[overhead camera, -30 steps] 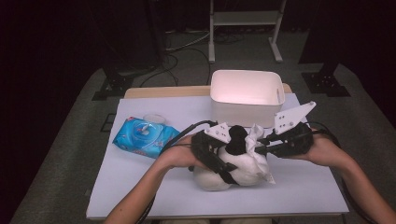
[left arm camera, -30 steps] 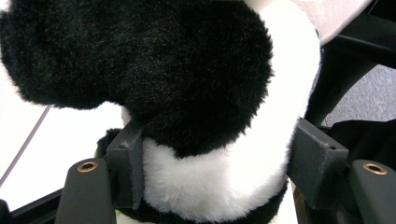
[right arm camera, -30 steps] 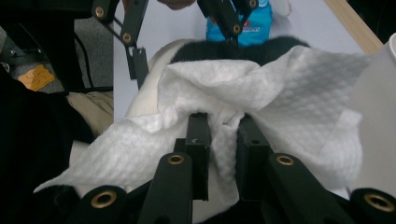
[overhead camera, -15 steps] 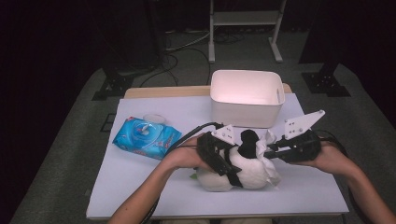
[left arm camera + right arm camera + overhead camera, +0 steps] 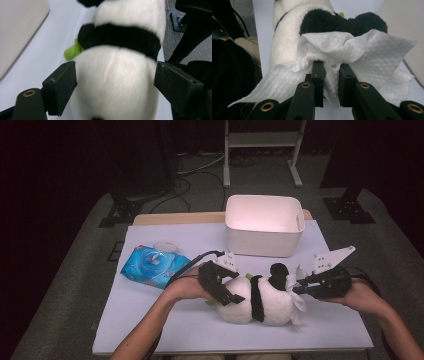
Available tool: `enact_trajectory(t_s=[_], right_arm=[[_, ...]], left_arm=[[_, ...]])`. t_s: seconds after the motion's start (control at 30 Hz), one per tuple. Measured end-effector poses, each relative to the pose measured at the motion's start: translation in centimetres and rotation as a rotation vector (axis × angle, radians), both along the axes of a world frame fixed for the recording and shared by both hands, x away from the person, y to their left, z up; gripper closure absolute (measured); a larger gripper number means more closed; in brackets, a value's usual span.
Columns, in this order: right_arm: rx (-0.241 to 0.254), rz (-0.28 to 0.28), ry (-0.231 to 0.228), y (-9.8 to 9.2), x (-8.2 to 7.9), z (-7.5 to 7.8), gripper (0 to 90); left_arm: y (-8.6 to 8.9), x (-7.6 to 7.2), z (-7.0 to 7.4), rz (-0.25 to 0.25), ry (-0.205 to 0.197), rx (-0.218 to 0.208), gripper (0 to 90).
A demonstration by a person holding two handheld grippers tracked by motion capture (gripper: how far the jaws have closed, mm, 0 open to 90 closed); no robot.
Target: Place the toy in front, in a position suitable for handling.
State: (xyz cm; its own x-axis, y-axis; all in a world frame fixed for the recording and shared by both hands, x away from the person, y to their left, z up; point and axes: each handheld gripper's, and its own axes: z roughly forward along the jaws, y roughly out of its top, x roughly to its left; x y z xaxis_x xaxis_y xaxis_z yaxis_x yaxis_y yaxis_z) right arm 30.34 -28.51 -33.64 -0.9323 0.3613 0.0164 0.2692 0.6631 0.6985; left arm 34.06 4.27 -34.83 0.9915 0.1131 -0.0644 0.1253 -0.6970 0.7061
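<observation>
step: toy panda (image 5: pixel 260 302) being wiped on the bench (image 5: pixel 165 320) | left gripper (image 5: pixel 115 82): jaws just opened, spread about panda's body, pads apart from it | right gripper (image 5: pixel 331 82): wipe (image 5: pixel 362 60) pinched between jaws, pressed at panda's head | next: wipe to be drawn along fur, judged

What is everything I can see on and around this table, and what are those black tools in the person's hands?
Soft black-and-white panda toy: one, lying on the table's near middle, a green bit at its side.
Thin white paper wipe: one, draped on the panda's right end.
Blue plastic pack of wet wipes: one, left of the panda.
White rectangular plastic bin: one, at the far side.
White-covered table: one, on grey floor.
Pale metal stand: one, beyond the table.
Left gripper: one, black, fingers open either side of the panda's body, having just been opening.
Right gripper: one, black, fingers pinching the wipe.
</observation>
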Motion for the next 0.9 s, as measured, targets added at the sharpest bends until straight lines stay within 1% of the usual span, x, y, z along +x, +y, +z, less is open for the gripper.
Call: enact_trajectory(t_s=[0.03,0.1,0.27,0.37,0.43,0.5,0.53,0.63,0.7,0.77,0.83,0.9], right_arm=[[0.001,-0.005,0.005,-0.2,0.0,-0.3,77.0],[0.018,-0.007,0.015,-0.4,-0.1,-0.5,77.0],[0.026,-0.006,0.022,-0.5,-0.2,-0.8,76.9],[0.030,-0.007,0.024,-0.6,-0.2,-1.0,76.7],[0.038,-0.008,0.025,-0.6,-0.2,-1.1,76.7],[0.048,-0.009,0.025,-0.7,-0.2,-1.2,76.8],[0.049,-0.008,0.026,-0.6,-0.2,-1.2,76.8],[0.055,-0.008,0.018,-0.4,-0.2,-1.2,76.9],[0.059,-0.009,0.010,-0.2,-0.1,-1.1,76.8],[0.062,0.000,0.007,0.0,0.0,-1.1,76.8],[0.066,0.004,0.006,0.4,0.3,-1.1,76.8],[0.073,0.014,0.006,1.0,0.5,-1.2,76.8]], left_arm=[[0.2,0.1,-0.2,0.001,0.009,-0.010,17.5],[0.3,0.3,-0.7,0.001,0.028,-0.028,16.5],[0.6,0.4,-1.7,0.002,0.062,-0.041,11.4],[0.8,0.4,-2.1,0.006,0.077,-0.074,11.4],[1.0,0.3,-2.3,0.010,0.073,-0.087,13.5],[1.1,0.2,-2.5,0.004,0.068,-0.104,18.6],[1.2,0.2,-2.5,0.009,0.066,-0.110,21.4],[1.3,0.2,-2.3,0.011,0.060,-0.104,25.7],[1.4,0.3,-1.8,0.010,0.051,-0.084,27.7],[1.7,0.3,-1.2,0.004,0.030,-0.061,29.0],[2.1,0.3,-0.7,0.018,0.024,-0.062,30.0],[2.6,0.3,-0.4,0.024,0.014,-0.048,30.1]])
